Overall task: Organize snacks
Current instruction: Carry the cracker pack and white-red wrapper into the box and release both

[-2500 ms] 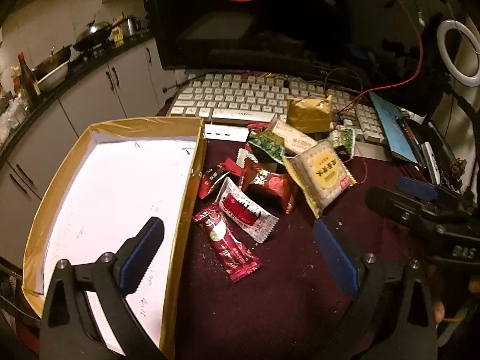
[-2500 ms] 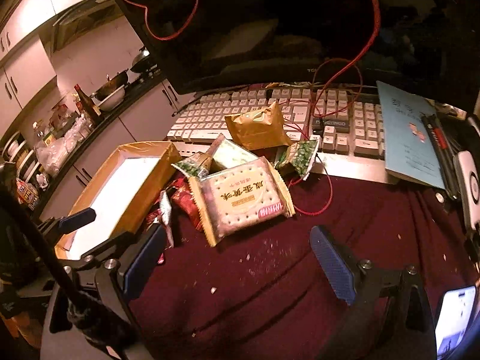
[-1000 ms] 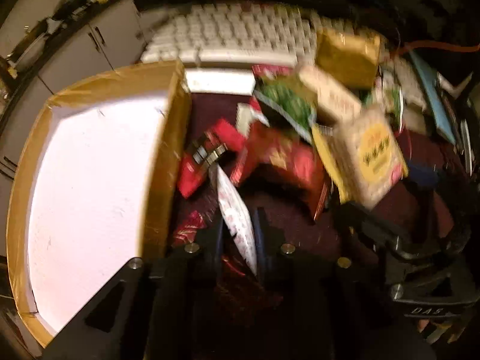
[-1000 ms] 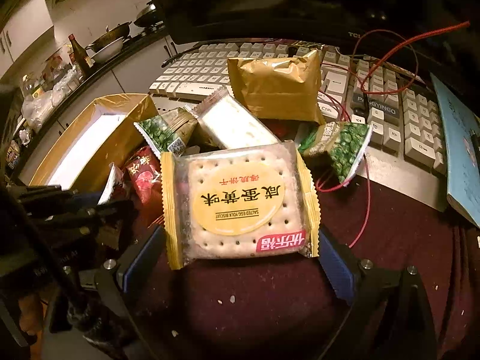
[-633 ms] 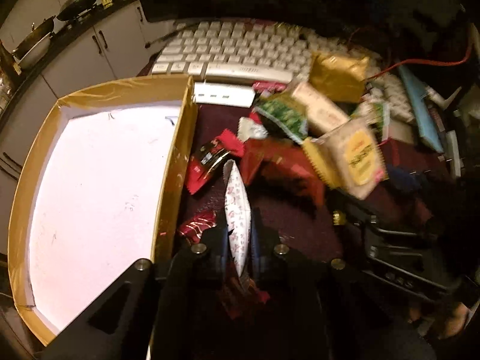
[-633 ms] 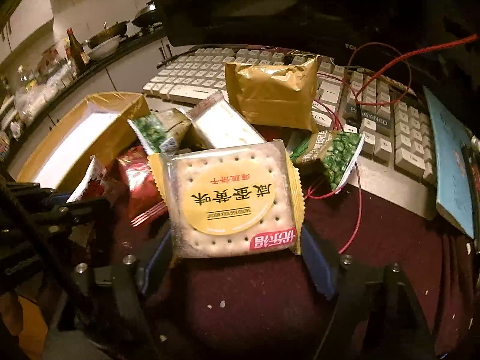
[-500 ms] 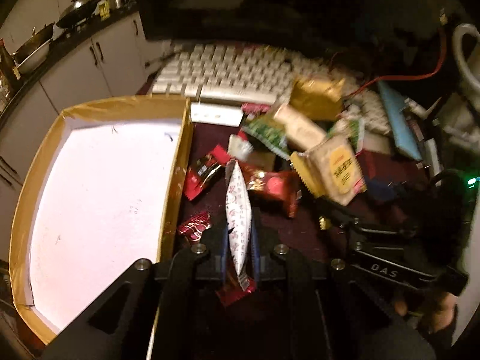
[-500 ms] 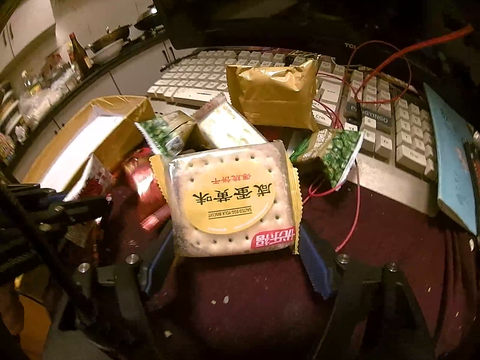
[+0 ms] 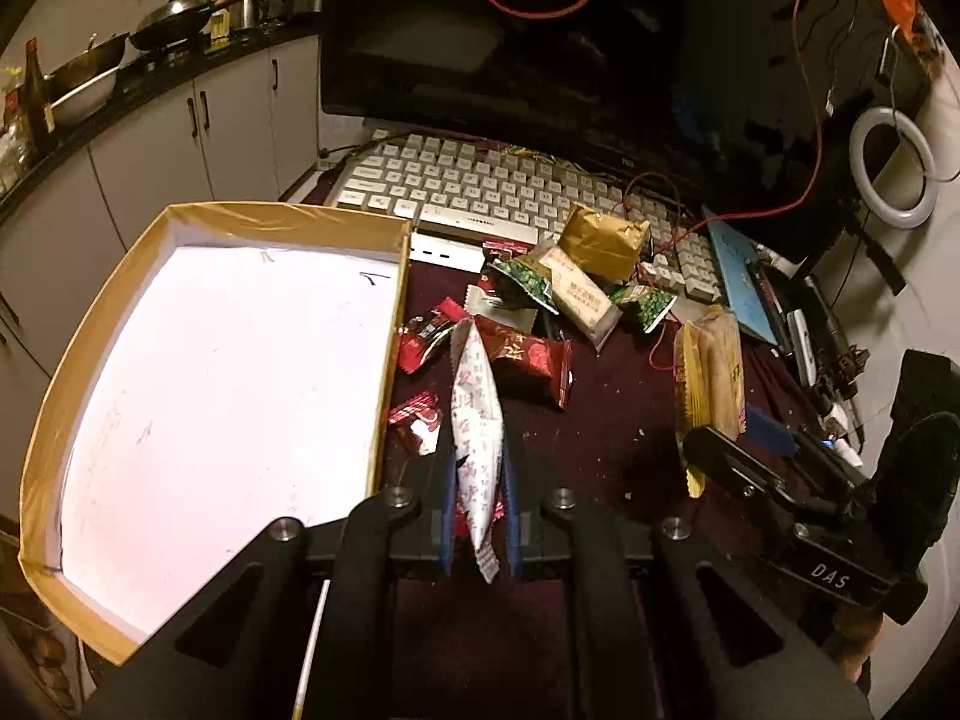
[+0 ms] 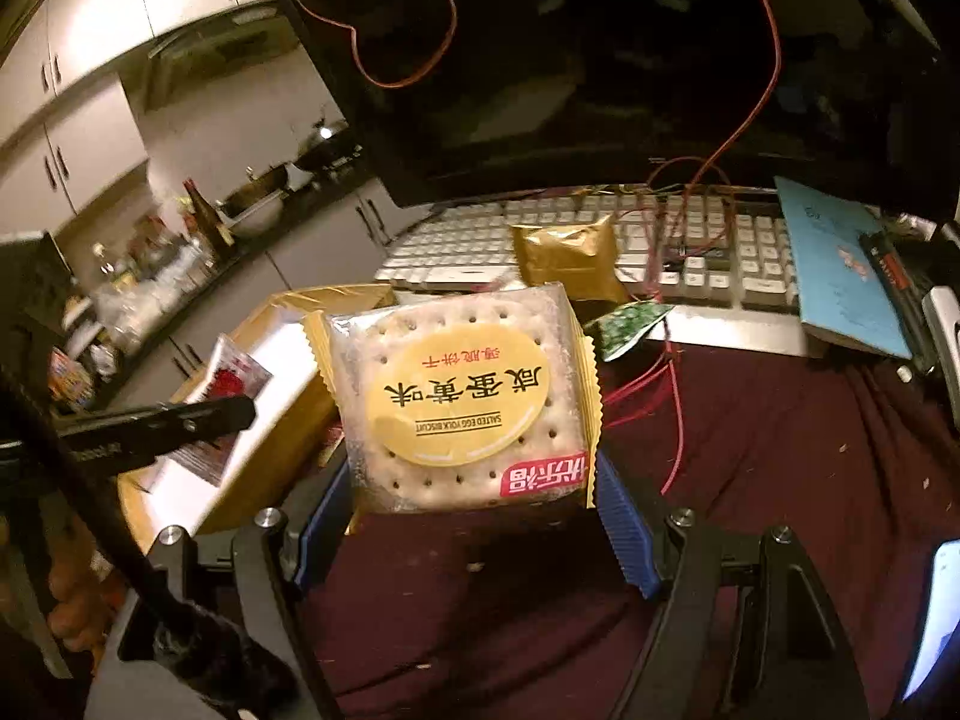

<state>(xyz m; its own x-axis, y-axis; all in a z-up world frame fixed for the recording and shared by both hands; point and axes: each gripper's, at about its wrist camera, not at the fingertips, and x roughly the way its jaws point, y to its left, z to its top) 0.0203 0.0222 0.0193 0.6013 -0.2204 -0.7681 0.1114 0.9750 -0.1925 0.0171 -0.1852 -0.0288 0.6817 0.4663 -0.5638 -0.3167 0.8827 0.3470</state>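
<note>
My left gripper (image 9: 477, 480) is shut on a white-and-red snack packet (image 9: 474, 414), held edge-on above the maroon cloth, just right of the gold-rimmed white tray (image 9: 384, 396). My right gripper (image 10: 465, 516) is shut on a salted egg yolk biscuit pack (image 10: 462, 396), lifted off the cloth; the pack also shows in the left wrist view (image 9: 711, 384). The tray shows in the right wrist view (image 10: 288, 432), left of the biscuit pack. Loose snacks lie on the cloth: a red packet (image 9: 528, 360), green packets (image 9: 522, 285), a gold packet (image 9: 603, 240).
A white keyboard (image 9: 456, 186) and a dark monitor (image 9: 540, 36) stand behind the snacks. Red wires (image 10: 672, 384) trail over the cloth. A blue notebook (image 10: 840, 264) lies at the right. A ring light (image 9: 894, 174) stands at the far right. A kitchen counter is at the left.
Both grippers have risen: the left lifted the white-and-red packet from the pile, the right lifted the biscuit pack off the cloth and tilted it up.
</note>
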